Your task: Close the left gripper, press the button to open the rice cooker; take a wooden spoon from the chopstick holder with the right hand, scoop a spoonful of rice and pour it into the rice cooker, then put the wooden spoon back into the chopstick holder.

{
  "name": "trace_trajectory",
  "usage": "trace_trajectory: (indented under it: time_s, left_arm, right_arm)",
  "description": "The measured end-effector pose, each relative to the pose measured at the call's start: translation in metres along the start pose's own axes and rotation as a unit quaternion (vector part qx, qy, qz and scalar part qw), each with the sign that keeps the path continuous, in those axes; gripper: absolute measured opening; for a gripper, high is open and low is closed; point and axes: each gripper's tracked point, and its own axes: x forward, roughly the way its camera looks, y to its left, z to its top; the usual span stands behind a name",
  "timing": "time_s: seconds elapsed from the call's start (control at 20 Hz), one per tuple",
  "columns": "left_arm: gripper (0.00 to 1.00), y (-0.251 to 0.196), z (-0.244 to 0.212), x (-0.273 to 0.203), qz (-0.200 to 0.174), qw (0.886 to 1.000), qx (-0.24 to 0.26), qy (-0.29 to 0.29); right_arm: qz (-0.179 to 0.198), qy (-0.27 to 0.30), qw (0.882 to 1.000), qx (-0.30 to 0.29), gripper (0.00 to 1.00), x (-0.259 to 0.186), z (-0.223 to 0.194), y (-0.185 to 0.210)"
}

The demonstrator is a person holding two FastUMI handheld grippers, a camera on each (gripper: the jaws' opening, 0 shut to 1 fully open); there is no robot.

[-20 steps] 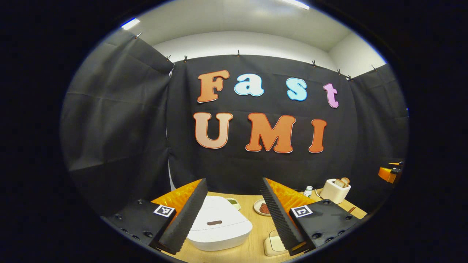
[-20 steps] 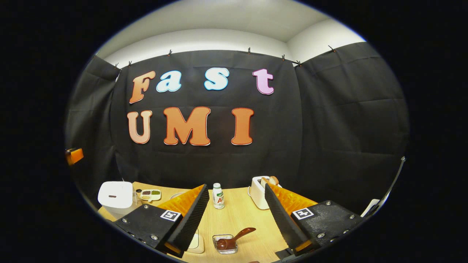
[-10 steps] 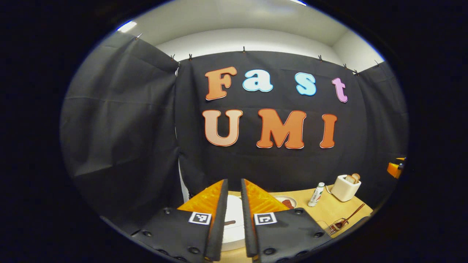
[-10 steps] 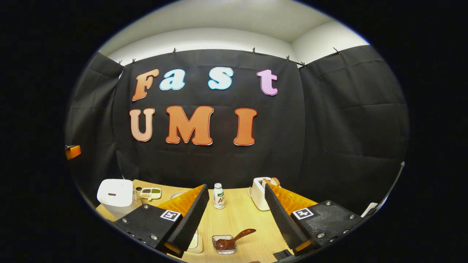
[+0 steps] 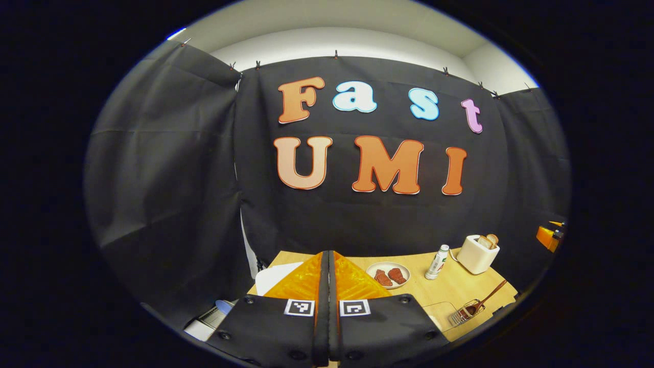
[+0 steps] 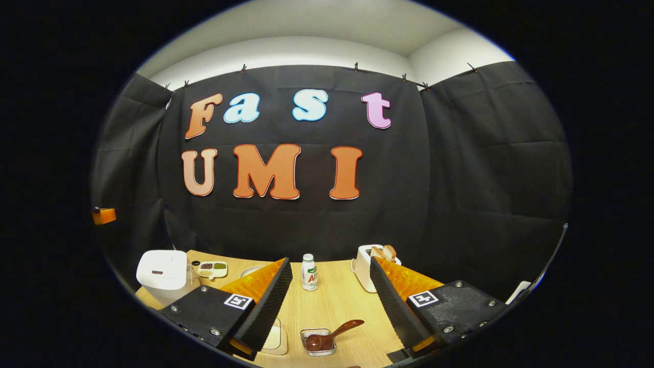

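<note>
Your left tongs point(image 5: 328, 306) are pressing fingers together, holding nothing; your right tongs point(image 6: 331, 301) are gaping wide. Between them, the glossy wooden spoon point(image 6: 329, 336) is lying in its wire chopstick holder point(image 6: 318, 341) on the pale woodgrain worktop point(image 6: 332, 301). The boxy white rice cooker point(image 6: 162, 273) is sitting closed far left.

No lettering on the small bottle point(image 6: 309, 272) can be read.

Even overhead light brightens the pale ceiling point(image 5: 347, 20) and desk point(image 6: 332, 301); black cloth stays dim. Fisheye distortion bends both views' edges; focus sharp, shadows soft.
</note>
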Motion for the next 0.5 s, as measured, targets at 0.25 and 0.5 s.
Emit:
trace_trajectory:
  time_s: [0.25,0.5]
  left_arm:
    - [0.04,0.008,-0.010,0.026,-0.011,0.999,0.009,0.029]
    - [0.04,0.018,-0.046,0.062,-0.031,0.996,0.004,0.086]
  right_arm:
    - [0.005,0.010,1.000,-0.004,0.95,-0.001,-0.008,0.005]
    - [0.002,0.016,1.000,-0.002,0.95,-0.003,-0.015,0.003]
